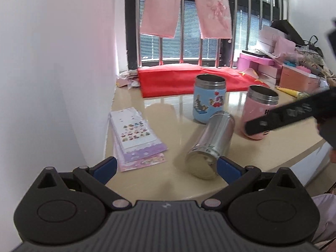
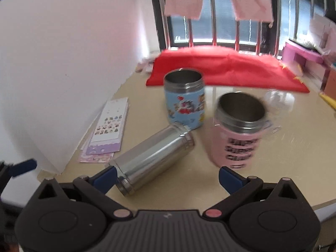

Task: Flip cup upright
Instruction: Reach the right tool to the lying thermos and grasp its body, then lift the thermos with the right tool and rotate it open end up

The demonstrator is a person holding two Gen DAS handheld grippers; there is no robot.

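Observation:
A plain steel cup (image 1: pixel 210 145) lies on its side on the beige table (image 1: pixel 168 180), its base toward me; it also shows in the right wrist view (image 2: pixel 153 157). A blue cartoon cup (image 1: pixel 209 100) and a pink cup (image 1: pixel 259 109) stand upright behind it, mouths up; both show in the right wrist view too, the blue cup (image 2: pixel 184 103) and the pink cup (image 2: pixel 237 132). My left gripper (image 1: pixel 167 168) is open, its right finger beside the steel cup's base. My right gripper (image 2: pixel 168 177) is open, its left finger next to the steel cup's base.
Sticker sheets (image 1: pixel 134 138) lie at the table's left by the white wall. A red cloth (image 1: pixel 189 79) lies at the back under a barred window. Pink boxes (image 1: pixel 273 67) and clutter stand at the back right. The table's front edge (image 1: pixel 294 163) curves at right.

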